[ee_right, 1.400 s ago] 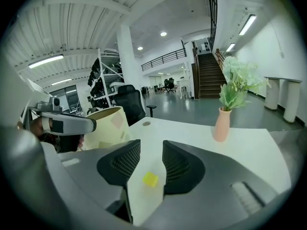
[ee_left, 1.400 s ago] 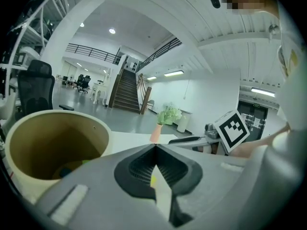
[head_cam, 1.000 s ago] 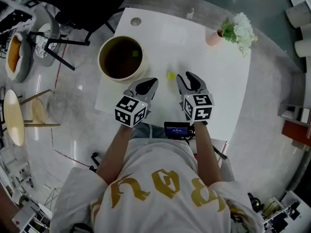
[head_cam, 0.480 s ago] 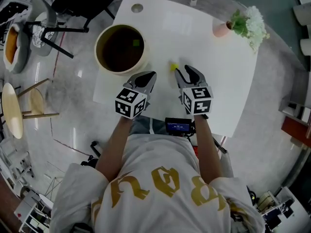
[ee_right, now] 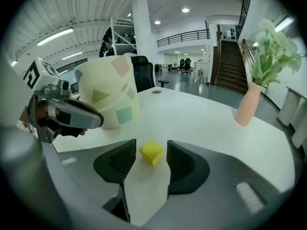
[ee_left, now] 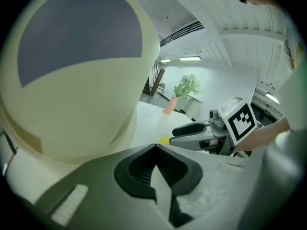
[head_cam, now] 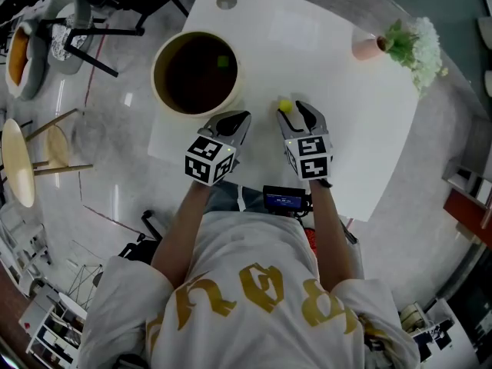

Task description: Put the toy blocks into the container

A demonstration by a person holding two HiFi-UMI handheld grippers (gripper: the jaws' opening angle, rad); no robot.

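A small yellow block (ee_right: pixel 152 151) lies on the white table (ee_right: pixel 201 123), between the fingertips of my right gripper (ee_right: pixel 151 158), which is open around it without touching. In the head view the yellow block (head_cam: pixel 285 106) shows just at the tips of the right gripper (head_cam: pixel 297 115). The cream container (head_cam: pixel 196 71) stands to the left with a green block (head_cam: pixel 224 61) inside. My left gripper (head_cam: pixel 238 119) is shut and holds nothing, close beside the container (ee_left: pixel 72 80). Its closed tips (ee_left: pixel 156 147) point past the right gripper (ee_left: pixel 201 131).
A pink vase with a green and white plant (head_cam: pixel 403 44) stands at the table's far right corner; the vase (ee_right: pixel 246 108) is beyond the block. A round hole (head_cam: pixel 226 1) marks the table's far left. Chairs and stools (head_cam: pixel 19 160) surround the table on the floor.
The right gripper has moved forward over the table, so the yellow block now sits between its open fingers. The left gripper has stayed beside the container.
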